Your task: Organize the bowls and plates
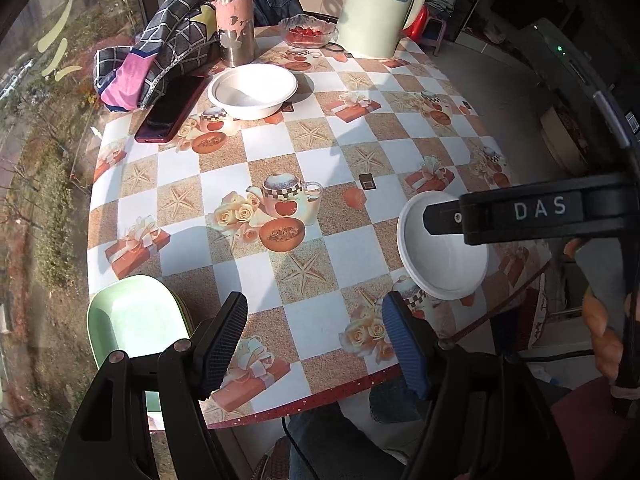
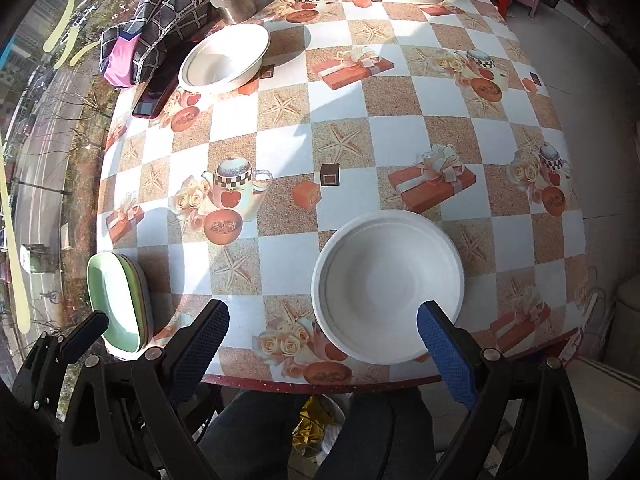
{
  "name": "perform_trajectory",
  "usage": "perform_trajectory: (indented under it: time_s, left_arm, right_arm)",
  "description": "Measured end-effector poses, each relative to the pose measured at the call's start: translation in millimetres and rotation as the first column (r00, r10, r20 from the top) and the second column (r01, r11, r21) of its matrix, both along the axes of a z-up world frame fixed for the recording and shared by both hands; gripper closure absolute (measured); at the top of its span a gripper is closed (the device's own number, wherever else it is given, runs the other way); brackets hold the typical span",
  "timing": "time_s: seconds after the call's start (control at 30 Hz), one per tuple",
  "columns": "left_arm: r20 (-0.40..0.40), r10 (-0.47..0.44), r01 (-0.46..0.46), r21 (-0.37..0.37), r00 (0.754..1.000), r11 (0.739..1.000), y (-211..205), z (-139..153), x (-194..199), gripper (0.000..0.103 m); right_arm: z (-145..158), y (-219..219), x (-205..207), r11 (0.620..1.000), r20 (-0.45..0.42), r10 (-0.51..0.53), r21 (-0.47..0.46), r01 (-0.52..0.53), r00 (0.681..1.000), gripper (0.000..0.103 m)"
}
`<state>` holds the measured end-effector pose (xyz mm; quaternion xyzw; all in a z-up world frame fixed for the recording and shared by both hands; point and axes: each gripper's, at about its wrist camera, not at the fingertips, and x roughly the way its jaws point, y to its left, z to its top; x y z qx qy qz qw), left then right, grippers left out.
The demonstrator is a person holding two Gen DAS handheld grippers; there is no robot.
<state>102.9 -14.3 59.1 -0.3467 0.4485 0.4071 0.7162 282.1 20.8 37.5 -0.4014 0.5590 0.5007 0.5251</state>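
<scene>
A white bowl (image 2: 386, 286) sits near the table's front edge; it also shows at right in the left wrist view (image 1: 442, 260). A second white bowl (image 1: 253, 90) sits at the back left, also in the right wrist view (image 2: 224, 58). A stack of green plates (image 1: 134, 318) lies at the front left edge, also in the right wrist view (image 2: 120, 304). My left gripper (image 1: 316, 338) is open and empty above the front edge, right of the green stack. My right gripper (image 2: 324, 344) is open and empty, its right finger (image 2: 446, 344) over the near bowl's rim.
A patterned tablecloth (image 2: 340, 140) covers the round table. At the back stand a pink flask (image 1: 234, 12), a glass dish of red fruit (image 1: 308, 32), a pale green jug (image 1: 376, 8), a checked cloth (image 1: 160, 48) and a dark red phone (image 1: 170, 110).
</scene>
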Motion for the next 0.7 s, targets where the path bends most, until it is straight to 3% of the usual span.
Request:
perform_trajectory:
  time_s: [0.1,0.2,0.33,0.7]
  left_arm:
    - [0.039,0.085,-0.086,0.035,0.996,0.996,-24,9,4,0.025]
    - [0.063,0.167,-0.168,0.017,0.984,0.986,-53,4,19,0.025]
    - [0.041,0.182,-0.181,-0.011,0.983,0.983,-88,-8,45,0.025]
    - [0.004,0.215,-0.215,0.084,0.977,0.973,-120,7,71,0.025]
  right_arm:
    - [7,-6,-10,0.992,0.009,0.120,0.030,-0.120,0.993,0.007]
    - [8,-24,-10,0.972,0.023,0.228,0.043,-0.229,0.973,0.007]
    - [5,-56,13,0.967,0.041,0.251,0.039,-0.252,0.967,0.007]
    - [7,-77,49,0.968,0.026,0.240,0.073,-0.242,0.970,0.007]
